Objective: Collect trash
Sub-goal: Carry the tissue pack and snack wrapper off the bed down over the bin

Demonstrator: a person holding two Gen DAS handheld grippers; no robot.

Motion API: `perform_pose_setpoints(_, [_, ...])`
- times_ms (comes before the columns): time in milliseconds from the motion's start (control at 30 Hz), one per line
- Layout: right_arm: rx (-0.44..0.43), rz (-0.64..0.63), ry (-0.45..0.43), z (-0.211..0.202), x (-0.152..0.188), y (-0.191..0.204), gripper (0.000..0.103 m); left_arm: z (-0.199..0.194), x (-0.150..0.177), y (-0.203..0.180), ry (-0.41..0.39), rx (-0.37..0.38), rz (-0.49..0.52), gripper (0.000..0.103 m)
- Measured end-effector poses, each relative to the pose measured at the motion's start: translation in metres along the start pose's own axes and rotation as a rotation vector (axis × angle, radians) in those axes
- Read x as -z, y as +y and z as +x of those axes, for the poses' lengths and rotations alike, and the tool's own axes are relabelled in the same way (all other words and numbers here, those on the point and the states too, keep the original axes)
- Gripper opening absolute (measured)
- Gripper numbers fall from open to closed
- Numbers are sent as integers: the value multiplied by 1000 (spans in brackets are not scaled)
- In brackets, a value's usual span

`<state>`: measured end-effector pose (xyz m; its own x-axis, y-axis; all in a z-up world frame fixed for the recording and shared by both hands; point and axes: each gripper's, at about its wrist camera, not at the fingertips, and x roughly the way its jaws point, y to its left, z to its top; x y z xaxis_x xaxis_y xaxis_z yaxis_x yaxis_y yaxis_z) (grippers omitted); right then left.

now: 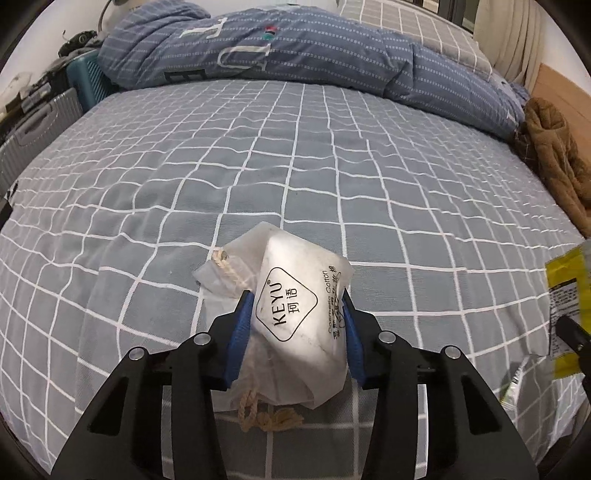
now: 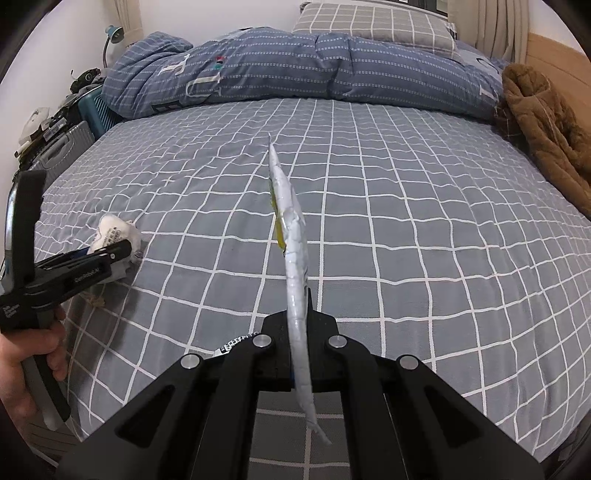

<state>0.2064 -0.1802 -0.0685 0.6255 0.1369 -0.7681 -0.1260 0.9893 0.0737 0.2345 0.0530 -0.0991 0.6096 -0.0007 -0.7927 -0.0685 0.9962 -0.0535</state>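
Note:
My left gripper [image 1: 297,314] is shut on a white cotton-pad bag [image 1: 299,321] printed "KEYU", with a beige drawstring [image 1: 266,415] hanging below it, just above the grey checked bed sheet [image 1: 295,155]. The right wrist view shows that gripper [image 2: 118,249] and the bag [image 2: 114,230] at the left. My right gripper [image 2: 301,295] is shut on a flat silver and yellow snack wrapper [image 2: 291,236], seen edge-on and sticking up and forward. The same wrapper [image 1: 569,291] shows at the right edge of the left wrist view.
A rolled blue quilt [image 2: 295,70] lies across the far side of the bed with a checked pillow [image 2: 373,22] behind it. A brown coat [image 2: 543,125] lies at the right edge. Suitcases [image 1: 40,122] and clutter stand beside the bed on the left.

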Motion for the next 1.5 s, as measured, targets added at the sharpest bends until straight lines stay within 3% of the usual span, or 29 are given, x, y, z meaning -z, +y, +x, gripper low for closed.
perform_pose_setpoints(700, [17, -42, -15, -34, 26, 4, 1, -55, 41, -14, -22, 64, 33, 44])
perform_pose_setpoints(1500, [17, -26, -80, -101, 62, 12, 1, -123, 95, -25, -54, 107, 24, 44])
